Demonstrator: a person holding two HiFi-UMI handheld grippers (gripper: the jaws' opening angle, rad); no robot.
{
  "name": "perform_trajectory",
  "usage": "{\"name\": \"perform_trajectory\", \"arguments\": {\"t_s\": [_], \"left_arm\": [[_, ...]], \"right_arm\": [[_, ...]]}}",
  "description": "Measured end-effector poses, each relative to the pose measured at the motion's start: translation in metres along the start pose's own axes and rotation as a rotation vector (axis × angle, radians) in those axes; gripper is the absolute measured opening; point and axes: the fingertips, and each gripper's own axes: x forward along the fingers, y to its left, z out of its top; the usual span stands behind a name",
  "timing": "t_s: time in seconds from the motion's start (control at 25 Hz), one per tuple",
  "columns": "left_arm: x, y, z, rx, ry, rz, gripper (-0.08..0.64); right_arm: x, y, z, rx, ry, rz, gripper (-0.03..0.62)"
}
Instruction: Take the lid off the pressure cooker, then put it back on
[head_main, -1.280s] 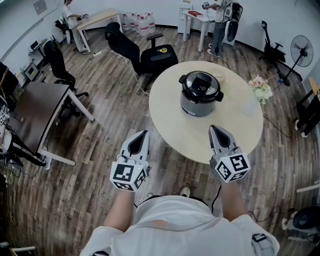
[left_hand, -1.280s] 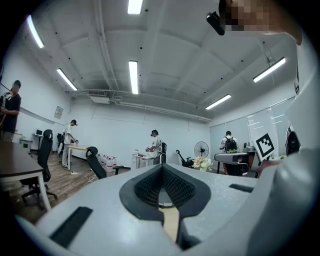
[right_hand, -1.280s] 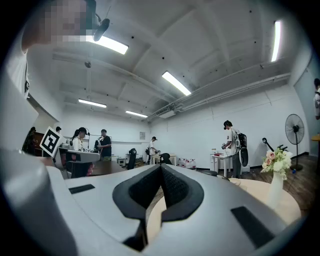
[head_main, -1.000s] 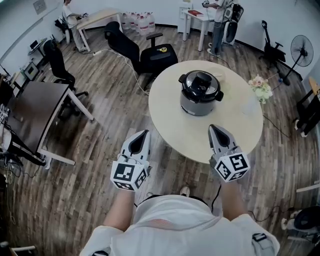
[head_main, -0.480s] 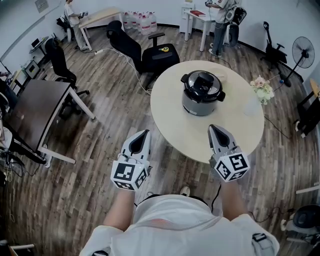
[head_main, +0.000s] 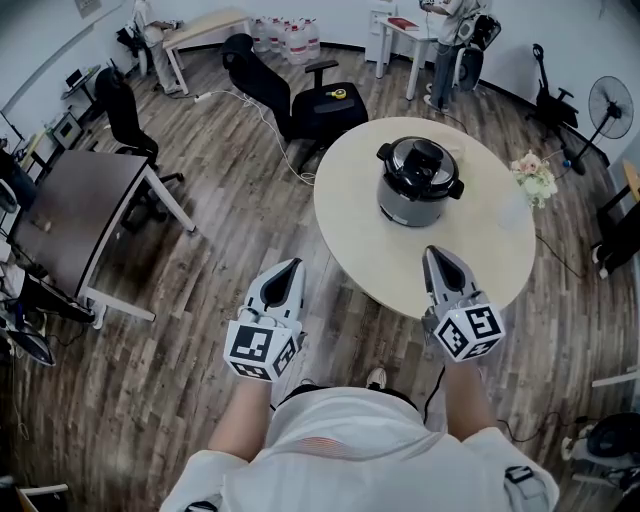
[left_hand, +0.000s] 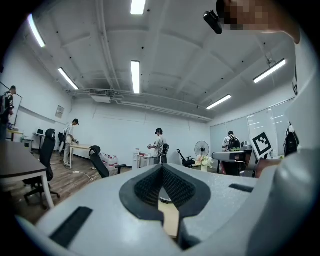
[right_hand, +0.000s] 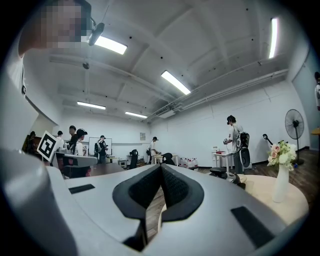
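Head view. The pressure cooker (head_main: 419, 195) is standing upright on the round table (head_main: 480, 255), on the table's far half, its vertical axis pointing straight up. The lid (head_main: 420, 167) is sitting flat on top of it, closed. Black side handles are jutting out at the picture's left and right, so the widest line across the cooker is running roughly left to right, dipping slightly to the right. A vase of flowers (head_main: 533, 178) is standing well apart, near the table's right edge.

The left gripper (head_main: 291, 264) is hanging over the wooden floor (head_main: 200, 300), beside the table's near-left edge. The right gripper (head_main: 432, 251) is hanging over the table's near edge, near the cooker but apart from it. Both are pointing level toward the far side, jaws clenched together and gripping nothing.
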Motion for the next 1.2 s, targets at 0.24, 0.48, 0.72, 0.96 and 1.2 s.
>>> {"name": "perform_trajectory", "arguments": {"t_s": [0.24,0.48,0.72,0.96,1.2], "left_arm": [[-0.038,0.053,-0.006,-0.020,-0.002,0.028,0.006],[-0.058,0.099,-0.023,-0.042,0.014,0.043,0.006],[-0.047,0.124,-0.026,-0.052,0.015,0.036,0.006],[-0.009,0.141,-0.030,-0.042,0.038,0.032,0.006],[0.062,0.156,-0.014,-0.013,0.039,0.030,0.006]], "right_arm": [[0.028,0.061,-0.011,-0.015,0.015,0.026,0.002],[0.056,0.107,-0.028,-0.054,0.053,0.046,0.002],[0.077,0.099,-0.030,-0.044,0.058,0.011,0.002],[0.119,0.077,-0.041,-0.024,0.063,0.023,0.002],[0.169,0.020,-0.023,-0.019,0.017,0.017,0.002]]}}
